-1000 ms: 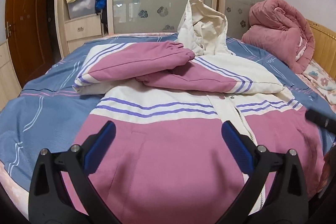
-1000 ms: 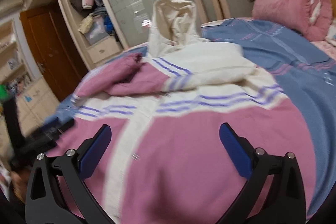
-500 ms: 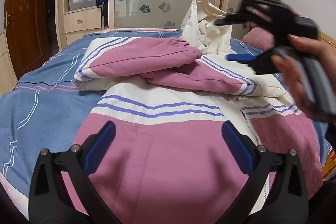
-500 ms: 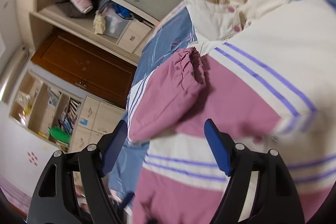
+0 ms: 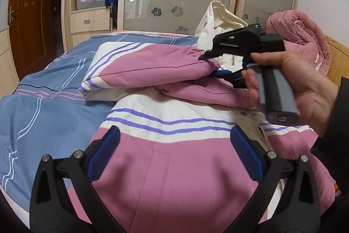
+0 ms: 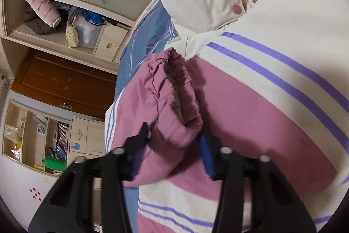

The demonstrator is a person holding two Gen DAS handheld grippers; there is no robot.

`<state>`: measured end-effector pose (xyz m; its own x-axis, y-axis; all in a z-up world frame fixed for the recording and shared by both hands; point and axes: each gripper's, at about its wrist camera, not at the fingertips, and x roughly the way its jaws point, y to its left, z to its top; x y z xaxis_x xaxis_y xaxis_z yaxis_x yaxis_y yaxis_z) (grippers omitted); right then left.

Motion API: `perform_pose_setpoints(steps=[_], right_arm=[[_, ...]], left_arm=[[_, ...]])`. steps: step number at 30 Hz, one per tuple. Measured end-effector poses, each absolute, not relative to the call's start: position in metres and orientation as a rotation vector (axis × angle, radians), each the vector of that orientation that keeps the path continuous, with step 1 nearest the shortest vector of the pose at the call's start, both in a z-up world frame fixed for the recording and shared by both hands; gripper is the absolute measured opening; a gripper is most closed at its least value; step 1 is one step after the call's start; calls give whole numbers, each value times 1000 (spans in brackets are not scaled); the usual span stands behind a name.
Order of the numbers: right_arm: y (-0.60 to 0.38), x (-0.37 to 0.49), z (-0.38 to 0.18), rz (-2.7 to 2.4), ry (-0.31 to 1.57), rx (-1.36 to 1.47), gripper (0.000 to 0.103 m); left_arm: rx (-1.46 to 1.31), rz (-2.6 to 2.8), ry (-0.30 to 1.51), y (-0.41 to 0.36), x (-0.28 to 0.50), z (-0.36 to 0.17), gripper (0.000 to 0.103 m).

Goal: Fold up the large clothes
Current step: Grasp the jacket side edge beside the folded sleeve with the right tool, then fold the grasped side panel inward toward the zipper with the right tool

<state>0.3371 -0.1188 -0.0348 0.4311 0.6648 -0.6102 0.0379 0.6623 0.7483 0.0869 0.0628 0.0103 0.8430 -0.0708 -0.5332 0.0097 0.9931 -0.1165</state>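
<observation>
The jacket (image 5: 165,167) lies flat on the bed (image 5: 43,106), and the right gripper (image 6: 174,145) is closing on its puffy sleeve end (image 6: 174,106), which could slip out, while the left gripper (image 5: 174,154) stays wide apart above the bottom part.

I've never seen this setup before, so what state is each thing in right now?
Hooded jacket: spread on the bed, both sleeves folded across.
Sleeve cuff: between the closing jaws.
Right hand-held gripper: closing around the cuff.
Left hand-held gripper: open, empty.
Wardrobe: left section open.
</observation>
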Motion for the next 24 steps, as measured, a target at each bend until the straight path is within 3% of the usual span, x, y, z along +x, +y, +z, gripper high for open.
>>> perform_pose_setpoints(steps=[3,12,20,22,24], right_arm=[[-114,333,-19,476,978,691,20],[-164,312,46,489,754,706,17],[-237,297,2,252,822,744,18],[-241,297,-19,258,906,776,26],[-244,294,-34,279,953,852,61]], left_arm=[[-112,-41,567,63,87,10,101],[-114,-48,567,60,86,9,101],[-102,-64,556,55,83,9,101],[-103,-62,560,55,84,8,101],[-109,-61,565,55,85,8,101]])
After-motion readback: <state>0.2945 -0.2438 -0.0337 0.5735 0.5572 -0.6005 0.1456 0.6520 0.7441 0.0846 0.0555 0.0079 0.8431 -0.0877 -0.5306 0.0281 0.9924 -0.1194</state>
